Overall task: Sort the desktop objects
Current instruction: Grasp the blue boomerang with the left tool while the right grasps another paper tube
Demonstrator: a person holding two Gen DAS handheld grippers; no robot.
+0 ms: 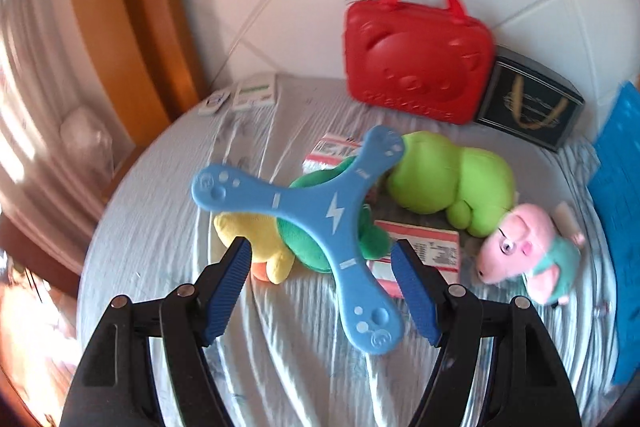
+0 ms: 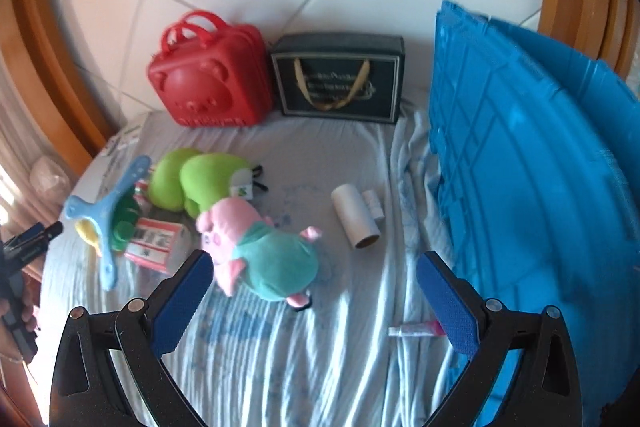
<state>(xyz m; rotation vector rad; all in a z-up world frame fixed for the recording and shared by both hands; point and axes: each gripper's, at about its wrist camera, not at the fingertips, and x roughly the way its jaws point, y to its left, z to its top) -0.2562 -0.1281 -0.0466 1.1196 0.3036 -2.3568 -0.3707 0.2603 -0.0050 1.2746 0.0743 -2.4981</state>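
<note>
A blue three-armed boomerang (image 1: 324, 215) lies on top of a green and yellow plush (image 1: 280, 243); its near arm reaches between my open left gripper's (image 1: 322, 263) fingers without touching them. A lime green plush (image 1: 448, 183) and a pink pig plush (image 1: 528, 251) lie to the right. In the right wrist view my right gripper (image 2: 314, 269) is open and empty, just in front of the pink pig plush (image 2: 264, 251). The boomerang (image 2: 102, 215) and lime plush (image 2: 196, 179) show at the left there.
A red bear case (image 2: 208, 79) and a dark gift bag (image 2: 340, 79) stand against the white headboard. A big blue crate (image 2: 532, 163) fills the right. A white paper roll (image 2: 356, 215), red-white packets (image 2: 156, 239) and a small pink tube (image 2: 416, 329) lie on the wrinkled sheet.
</note>
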